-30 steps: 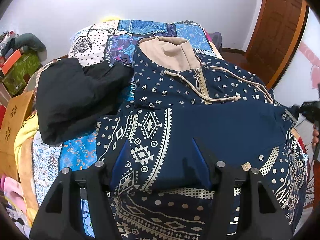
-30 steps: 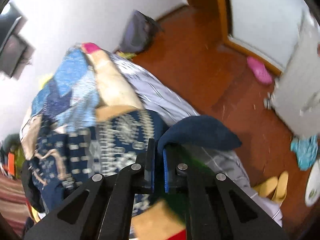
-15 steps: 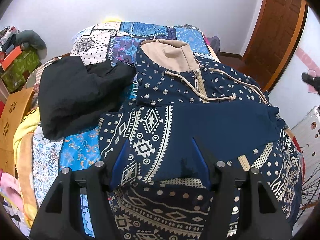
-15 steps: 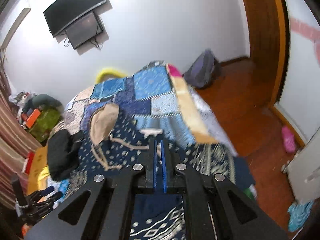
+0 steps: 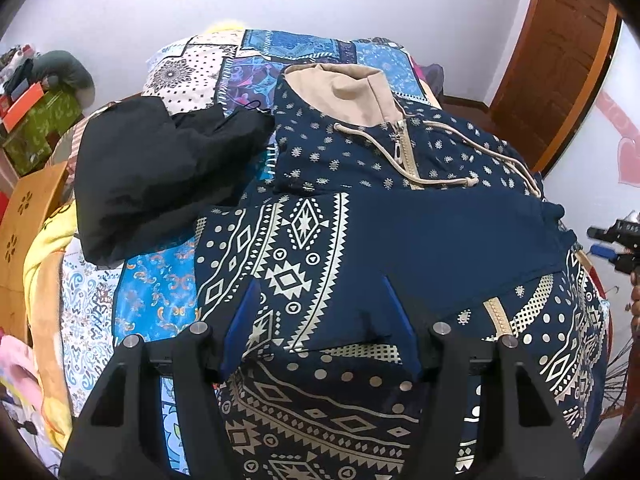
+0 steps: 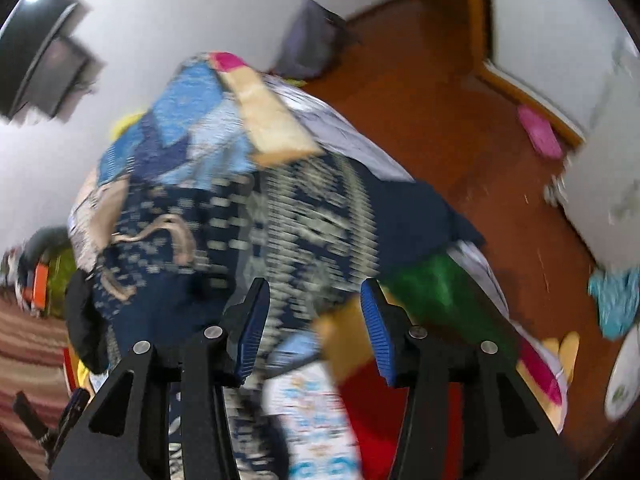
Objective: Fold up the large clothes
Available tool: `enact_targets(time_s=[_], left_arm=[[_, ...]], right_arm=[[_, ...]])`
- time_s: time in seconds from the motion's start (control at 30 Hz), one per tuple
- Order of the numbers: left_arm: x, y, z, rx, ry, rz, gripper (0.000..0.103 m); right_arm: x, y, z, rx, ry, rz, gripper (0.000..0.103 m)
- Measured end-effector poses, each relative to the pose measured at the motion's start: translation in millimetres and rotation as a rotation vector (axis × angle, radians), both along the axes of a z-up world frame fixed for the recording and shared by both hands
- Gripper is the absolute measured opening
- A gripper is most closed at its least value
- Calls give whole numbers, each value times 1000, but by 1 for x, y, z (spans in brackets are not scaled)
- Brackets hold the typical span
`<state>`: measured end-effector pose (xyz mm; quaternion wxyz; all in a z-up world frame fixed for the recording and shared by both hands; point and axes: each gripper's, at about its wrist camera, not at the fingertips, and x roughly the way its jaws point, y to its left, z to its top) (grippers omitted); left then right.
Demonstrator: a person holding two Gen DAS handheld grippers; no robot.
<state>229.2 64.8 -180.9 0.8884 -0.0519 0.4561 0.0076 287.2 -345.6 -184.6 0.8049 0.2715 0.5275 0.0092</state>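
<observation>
Navy patterned hoodie (image 5: 360, 216) spread on the bed quilt (image 5: 156, 292), hood toward 12 o'clock, one sleeve laid across the chest. Our left gripper (image 5: 320, 320) hovers wide over the sleeve fold — nothing pinched. Right gripper (image 6: 316, 324), at 3 o'clock off the hem, jaws just opening, empty (view blurred) — we judge it lining up the next edge.

Navy hoodie (image 5: 400, 208) with cream geometric print, beige-lined hood.
</observation>
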Motion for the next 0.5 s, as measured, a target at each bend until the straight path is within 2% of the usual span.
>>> enact_targets(time_s=[0.13, 0.2, 0.5], left_arm=[[4, -4, -3, 10, 11, -4, 61], [7, -6, -5, 10, 17, -1, 61], [7, -5, -8, 16, 27, 11, 61]], right_arm=[[2, -20, -25, 146, 33, -59, 44], [8, -24, -29, 173, 32, -78, 44], [40, -22, -48, 115, 53, -130, 42]])
